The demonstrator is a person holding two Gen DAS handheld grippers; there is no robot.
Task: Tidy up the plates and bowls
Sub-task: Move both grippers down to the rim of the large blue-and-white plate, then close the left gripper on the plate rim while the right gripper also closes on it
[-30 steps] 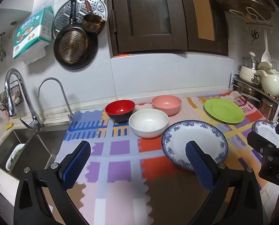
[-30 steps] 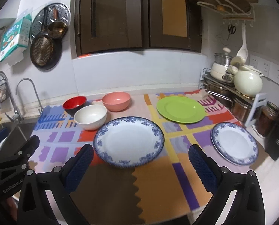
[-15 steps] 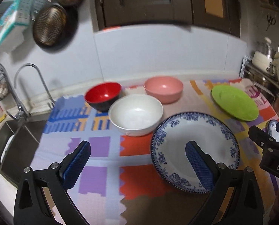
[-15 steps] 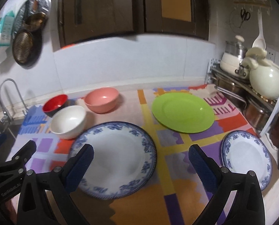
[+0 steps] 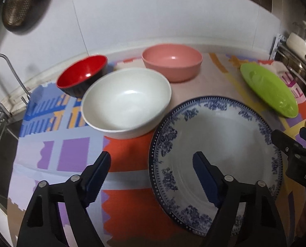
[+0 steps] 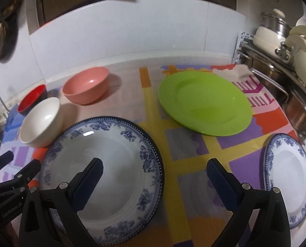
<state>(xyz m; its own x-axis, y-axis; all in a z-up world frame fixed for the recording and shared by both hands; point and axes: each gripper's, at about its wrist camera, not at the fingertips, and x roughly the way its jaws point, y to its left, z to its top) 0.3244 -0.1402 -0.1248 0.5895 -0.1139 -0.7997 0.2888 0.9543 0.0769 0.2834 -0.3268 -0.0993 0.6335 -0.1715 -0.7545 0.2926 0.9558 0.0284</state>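
A large blue-and-white plate [image 5: 218, 144] [image 6: 111, 164] lies on the patterned mat. Behind it stand a white bowl [image 5: 126, 100] [image 6: 41, 121], a red bowl [image 5: 82, 75] [image 6: 32, 98] and a pink bowl [image 5: 172, 60] [image 6: 86, 87]. A green plate [image 5: 270, 89] [image 6: 204, 100] lies at the right, and a small blue-and-white plate [image 6: 288, 170] lies further right. My left gripper [image 5: 151, 164] is open above the large plate's left rim. My right gripper [image 6: 154, 168] is open above the large plate's right rim. Both are empty.
A sink and tap [image 5: 0, 82] are at the left of the counter. A rack with pots and a white kettle [image 6: 286, 47] stands at the right. A pan [image 5: 19, 6] hangs on the tiled wall. The colourful mat [image 6: 194, 154] covers the counter.
Both grippers have moved forward and down towards the dishes; the large plate and bowls now fill the views. Both stay open. No dish has moved.
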